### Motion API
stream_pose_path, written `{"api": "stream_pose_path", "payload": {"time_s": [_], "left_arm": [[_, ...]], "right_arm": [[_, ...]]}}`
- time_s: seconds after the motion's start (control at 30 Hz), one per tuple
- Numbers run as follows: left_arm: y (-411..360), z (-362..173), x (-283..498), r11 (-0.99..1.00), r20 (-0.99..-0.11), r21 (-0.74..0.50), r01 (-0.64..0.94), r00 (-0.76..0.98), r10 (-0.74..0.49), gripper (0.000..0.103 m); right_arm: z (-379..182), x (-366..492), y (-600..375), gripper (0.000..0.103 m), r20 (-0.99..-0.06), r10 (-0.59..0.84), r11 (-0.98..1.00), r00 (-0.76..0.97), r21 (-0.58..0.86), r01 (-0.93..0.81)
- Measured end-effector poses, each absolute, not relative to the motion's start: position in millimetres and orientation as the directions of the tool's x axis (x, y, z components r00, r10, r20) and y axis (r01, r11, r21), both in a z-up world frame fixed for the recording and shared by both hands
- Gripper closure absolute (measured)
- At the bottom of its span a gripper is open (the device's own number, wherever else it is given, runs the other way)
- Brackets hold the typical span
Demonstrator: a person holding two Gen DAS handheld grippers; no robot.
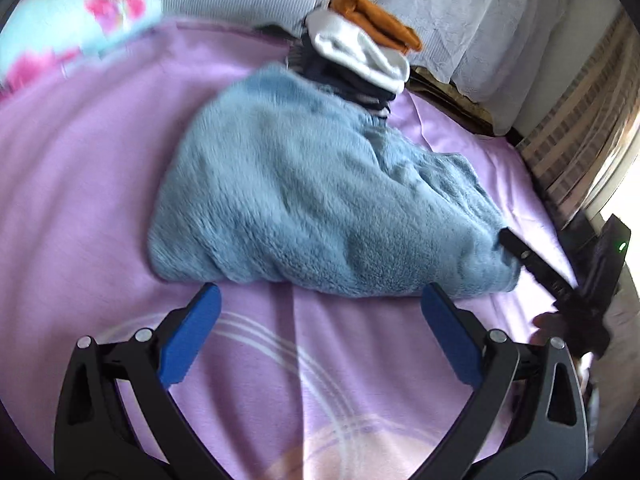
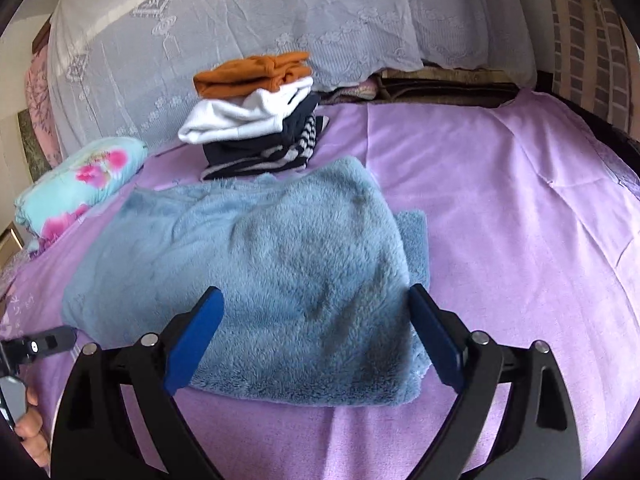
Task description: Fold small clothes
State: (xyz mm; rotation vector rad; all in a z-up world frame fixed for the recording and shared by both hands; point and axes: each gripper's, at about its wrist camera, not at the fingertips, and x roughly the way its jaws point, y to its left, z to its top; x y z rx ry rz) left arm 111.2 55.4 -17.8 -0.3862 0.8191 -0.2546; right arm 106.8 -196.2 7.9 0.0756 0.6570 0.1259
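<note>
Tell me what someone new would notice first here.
A fluffy blue garment lies folded in the middle of the purple bedsheet. Behind it stands a stack of folded clothes, orange on top, then white, then dark striped. Both tools, left and right, are open near the garment's front edge.

**Layout of the bed surface**

The fleece garment [image 2: 256, 272] lies folded flat on the bedsheet [image 2: 500, 240], centrally placed. Directly behind it — touching its far edge — stands the stack of folded clothes [image 2: 256, 120]. A draped headboard cover [image 2: 240, 20] rises behind the stack. A folded floral quilt [image 2: 80, 184] rests on the sheet to the left of the garment, apart from it. The right gripper [image 2: 316, 300] sits over the garment's near edge; the left gripper [image 1: 320, 292] — just before that edge.
</note>
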Motion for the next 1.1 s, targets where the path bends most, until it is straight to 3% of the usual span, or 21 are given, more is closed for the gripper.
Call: {"api": "stream_pose_path", "payload": {"time_s": [0.23, 0.53, 0.7, 0.8, 0.9, 1.0, 1.07, 1.1], "left_arm": [[82, -35, 146, 0.801, -0.612, -0.599, 0.003, 0.643, -0.46, 0.002], [81, -35, 150, 0.777, -0.6, -0.63, -0.023, 0.649, -0.467, 0.002], [73, -34, 150, 0.795, -0.615, -0.603, -0.064, 0.671, -0.413, 0.002], [91, -37, 177, 0.715, -0.575, -0.691, -0.109, 0.682, -0.451, 0.002], [103, -39, 192, 0.647, -0.53, -0.751, -0.132, 0.705, -0.472, 0.003], [103, -39, 190, 0.677, -0.545, -0.723, -0.138, 0.716, -0.436, 0.019], [101, -40, 190, 0.72, -0.577, -0.679, -0.146, 0.712, -0.4, 0.04], [103, -42, 190, 0.732, -0.585, -0.665, -0.146, 0.71, -0.391, 0.042]], "right_arm": [[7, 106, -195, 0.008, -0.599, 0.139, 0.99, 0.789, 0.107, -0.093], [11, 101, -193, 0.008, -0.576, 0.141, 0.99, 0.805, 0.092, -0.108], [15, 101, -192, 0.008, -0.557, 0.165, 0.986, 0.814, 0.101, -0.131], [30, 108, -190, 0.008, -0.515, 0.233, 0.969, 0.825, 0.199, -0.149], [45, 125, -168, 0.008, -0.513, 0.249, 0.967, 0.822, 0.175, -0.184], [44, 148, -140, 0.009, -0.536, 0.234, 0.972, 0.811, 0.134, -0.192], [26, 166, -122, 0.009, -0.61, 0.208, 0.977, 0.764, 0.091, -0.193], [9, 174, -114, 0.009, -0.669, 0.173, 0.98, 0.723, 0.042, -0.195]]}}
